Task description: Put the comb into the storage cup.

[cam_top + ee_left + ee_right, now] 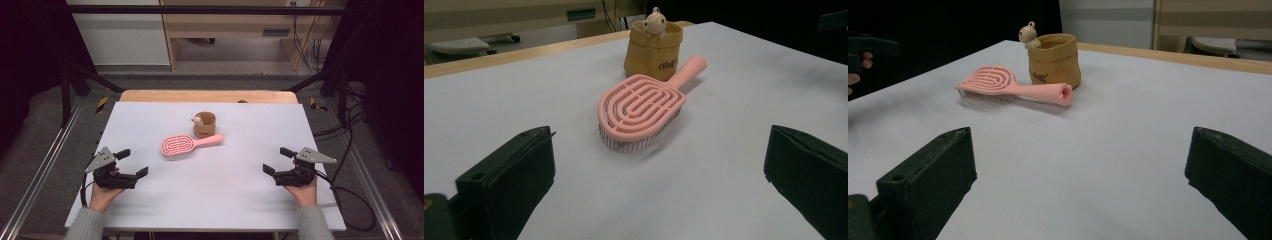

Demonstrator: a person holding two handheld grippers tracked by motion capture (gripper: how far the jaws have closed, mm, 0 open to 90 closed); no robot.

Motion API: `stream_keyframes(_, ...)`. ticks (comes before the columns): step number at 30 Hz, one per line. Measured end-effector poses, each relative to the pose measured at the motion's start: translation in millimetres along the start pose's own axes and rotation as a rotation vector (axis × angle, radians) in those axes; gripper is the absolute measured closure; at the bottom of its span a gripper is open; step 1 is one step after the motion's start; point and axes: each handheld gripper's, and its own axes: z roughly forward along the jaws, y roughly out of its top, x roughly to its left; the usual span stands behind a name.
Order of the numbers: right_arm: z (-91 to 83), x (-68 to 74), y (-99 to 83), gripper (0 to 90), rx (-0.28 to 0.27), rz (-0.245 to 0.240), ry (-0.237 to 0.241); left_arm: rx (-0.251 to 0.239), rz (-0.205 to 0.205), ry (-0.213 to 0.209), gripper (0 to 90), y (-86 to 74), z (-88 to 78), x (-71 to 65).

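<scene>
A pink hairbrush lies bristles down near the middle of the white table, its handle pointing right in the high view. Just behind it stands a small tan pouch-like cup with a little cream bear figure on its rim. My left gripper rests low at the near left, jaws wide open and empty, facing the brush. My right gripper rests at the near right, also open and empty. Both stand well short of the brush.
The white sheet covers a wooden table whose far edge shows bare. Metal rails run along both sides, and cables trail at the right. Wooden furniture stands beyond the table.
</scene>
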Motion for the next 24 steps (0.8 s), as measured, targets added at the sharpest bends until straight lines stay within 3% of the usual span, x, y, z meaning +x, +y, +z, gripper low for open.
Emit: stream_keyframes(24, 1.9, -0.4, -0.8, 0.5, 0.018, -0.005, -0.002, 0.018, 0.002, 0.026, 0.0, 11.6, 6.9, -5.7)
